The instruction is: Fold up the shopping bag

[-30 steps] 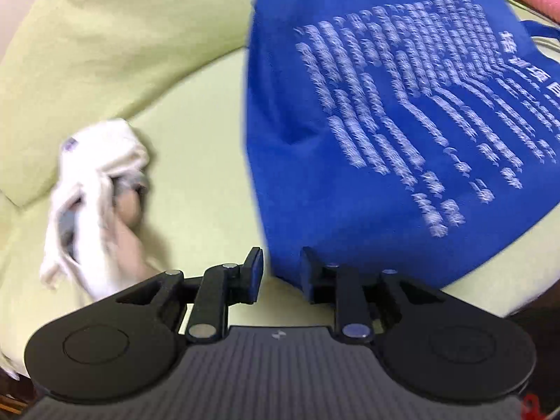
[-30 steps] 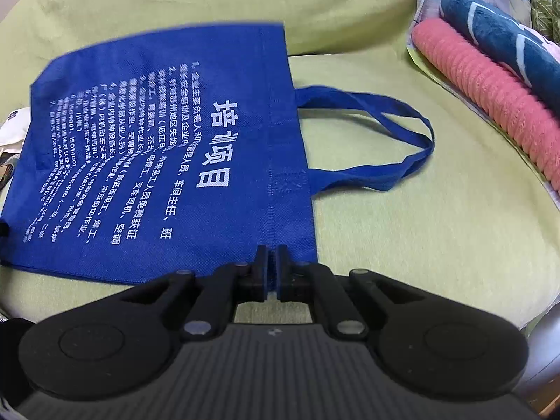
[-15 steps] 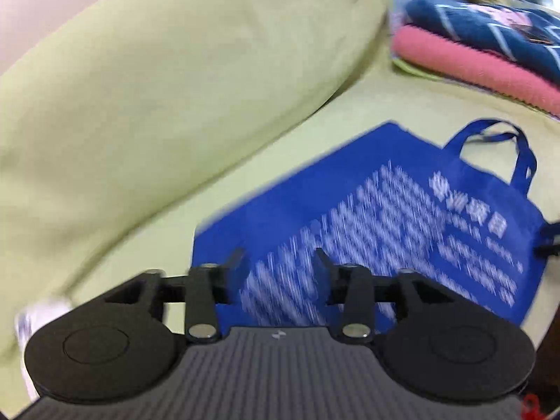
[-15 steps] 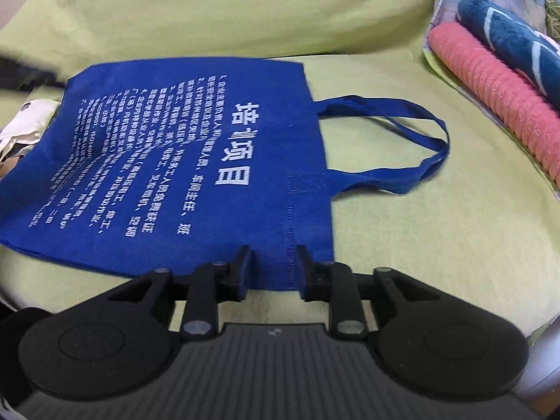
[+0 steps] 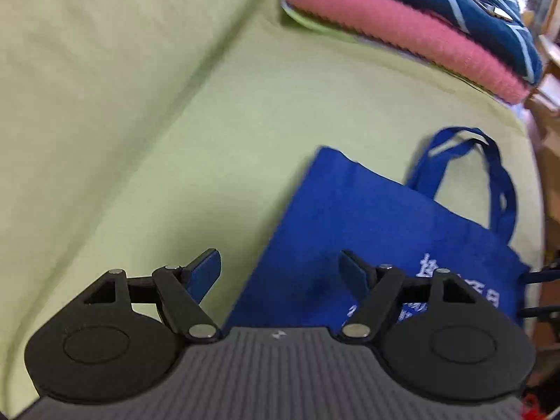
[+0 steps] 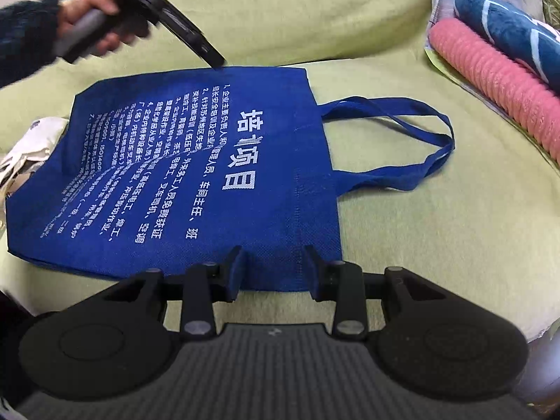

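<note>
A blue shopping bag (image 6: 196, 175) with white print lies flat on the green sofa seat, its handles (image 6: 402, 147) stretched out to the right. My right gripper (image 6: 275, 269) sits at the bag's near edge; its jaws are opening, the hem lies between them and the pads do not press on it. My left gripper (image 5: 280, 273) hovers over the bag (image 5: 350, 227) at its far edge, jaws opening wide with nothing gripped. In the right wrist view a hand in a dark sleeve holds the left gripper (image 6: 215, 61), which points down at that far edge.
A pink rolled towel (image 6: 497, 94) and a navy blanket (image 6: 507, 35) lie at the right end of the sofa. A crumpled white cloth (image 6: 31, 147) pokes out beside the bag's left end. The green back cushion (image 6: 280, 10) rises just behind the bag.
My left gripper swung from the bag's near left corner across to its far edge and opened wide. My right gripper stayed put and let go of the near hem.
</note>
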Action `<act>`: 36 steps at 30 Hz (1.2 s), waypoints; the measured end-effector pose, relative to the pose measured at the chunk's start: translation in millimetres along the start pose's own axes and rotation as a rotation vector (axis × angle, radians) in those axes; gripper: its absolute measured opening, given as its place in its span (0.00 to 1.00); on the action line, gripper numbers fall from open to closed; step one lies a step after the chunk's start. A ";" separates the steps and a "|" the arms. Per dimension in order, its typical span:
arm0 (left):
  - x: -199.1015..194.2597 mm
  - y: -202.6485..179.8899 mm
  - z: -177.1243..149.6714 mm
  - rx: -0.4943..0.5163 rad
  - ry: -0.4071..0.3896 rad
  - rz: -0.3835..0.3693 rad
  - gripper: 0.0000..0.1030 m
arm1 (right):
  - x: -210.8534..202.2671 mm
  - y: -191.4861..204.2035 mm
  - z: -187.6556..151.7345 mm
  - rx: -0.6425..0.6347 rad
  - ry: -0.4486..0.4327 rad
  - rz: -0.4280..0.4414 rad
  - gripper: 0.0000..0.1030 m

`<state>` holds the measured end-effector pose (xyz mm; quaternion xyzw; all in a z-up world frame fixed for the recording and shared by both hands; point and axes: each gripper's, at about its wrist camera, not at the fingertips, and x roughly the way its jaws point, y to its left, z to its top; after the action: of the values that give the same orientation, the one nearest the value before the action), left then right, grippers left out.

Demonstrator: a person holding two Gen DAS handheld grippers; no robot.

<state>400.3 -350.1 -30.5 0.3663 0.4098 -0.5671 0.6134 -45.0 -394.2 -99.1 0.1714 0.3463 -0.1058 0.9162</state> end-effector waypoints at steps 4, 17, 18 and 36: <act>25.1 18.3 7.5 -0.072 0.065 -0.194 0.76 | -0.4 -2.8 -1.0 0.007 -0.009 0.013 0.31; -93.9 -88.7 -39.1 0.270 -0.264 -0.121 0.02 | -1.0 -4.9 -5.3 0.012 -0.034 0.024 0.31; -98.3 -109.0 -46.9 0.317 -0.270 -0.102 0.02 | -1.1 -5.2 -5.5 0.014 -0.036 0.025 0.31; 16.4 -310.6 -155.1 0.595 -0.214 0.430 0.52 | -2.2 -34.7 -10.7 0.121 -0.078 0.147 0.30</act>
<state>77.7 -242.2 -102.1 0.5447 0.0748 -0.5547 0.6245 -63.9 -421.8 -113.5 0.2472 0.2897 -0.0654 0.9224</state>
